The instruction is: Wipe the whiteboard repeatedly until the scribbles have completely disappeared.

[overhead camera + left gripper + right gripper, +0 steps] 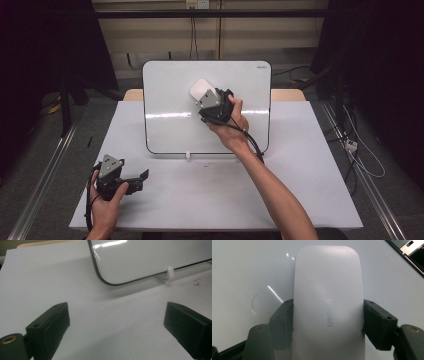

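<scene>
Right tool: clamped on the eraser, one black jaw pressed to each long side; held over the upper middle of the whiteboard.
Eraser: pale grey, rounded, oblong; faint lettering along its back; gripped across its width, front end jutting past the jaws toward the whiteboard's top edge. Contact with the whiteboard's face: cannot tell.
Whiteboard: white, dark rim, rounded corners; propped upright-tilted on the bench at its far side, lower edge seated in a small white clip. Surface glossy, strip of glare across the middle.
Mark: faint reddish arc on the whiteboard, just beside the eraser, on the left in the right gripper view.
Left tool: jaws wide apart, nothing between them; held low over the bench, well apart from the whiteboard's near left corner and pointed toward it.
Specks: few dark flecks on the bench, near the clip below the whiteboard.
Bench: white top, bare in front of the whiteboard.
</scene>
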The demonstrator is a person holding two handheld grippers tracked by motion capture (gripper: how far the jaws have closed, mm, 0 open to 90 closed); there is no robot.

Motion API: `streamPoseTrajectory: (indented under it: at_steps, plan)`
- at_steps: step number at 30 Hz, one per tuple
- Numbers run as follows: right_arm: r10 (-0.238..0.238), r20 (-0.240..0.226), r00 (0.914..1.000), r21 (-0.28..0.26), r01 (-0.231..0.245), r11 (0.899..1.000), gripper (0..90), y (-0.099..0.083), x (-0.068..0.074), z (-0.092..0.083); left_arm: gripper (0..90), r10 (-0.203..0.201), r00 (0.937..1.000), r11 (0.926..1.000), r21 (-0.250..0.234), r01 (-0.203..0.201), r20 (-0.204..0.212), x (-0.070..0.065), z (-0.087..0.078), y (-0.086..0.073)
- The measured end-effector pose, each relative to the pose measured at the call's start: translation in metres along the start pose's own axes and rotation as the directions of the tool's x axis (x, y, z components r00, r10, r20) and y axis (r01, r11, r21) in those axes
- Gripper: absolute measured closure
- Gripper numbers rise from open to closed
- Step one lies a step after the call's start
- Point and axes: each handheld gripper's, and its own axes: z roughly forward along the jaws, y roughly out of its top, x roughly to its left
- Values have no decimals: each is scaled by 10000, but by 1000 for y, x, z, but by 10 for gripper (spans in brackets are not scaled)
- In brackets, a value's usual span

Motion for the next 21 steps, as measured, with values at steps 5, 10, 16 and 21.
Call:
streamPoseTrajectory:
  at_steps: [5, 10, 16, 21]
  plan:
    - [-283, -132, 9995, 142, 285, 9995, 319, 1, 10, 0, 65, 7, 10000, 10000, -1, -7, 64, -2, 2, 0]
    - [-494, -284, 9984, 216, 500, 9985, 319, 0, 27, -1, 65, 14, 10000, 10000, 28, -14, 46, -1, 1, 0]
    - [-883, -544, 9946, 421, 906, 9950, 319, -2, 44, -3, 65, -3, 10000, 10000, -63, 3, 52, -2, 1, 0]
    - [-1084, -879, 9902, 300, 1114, 9933, 319, -6, 63, -5, 65, 34, 10000, 10000, -51, -34, 40, -3, 2, 0]
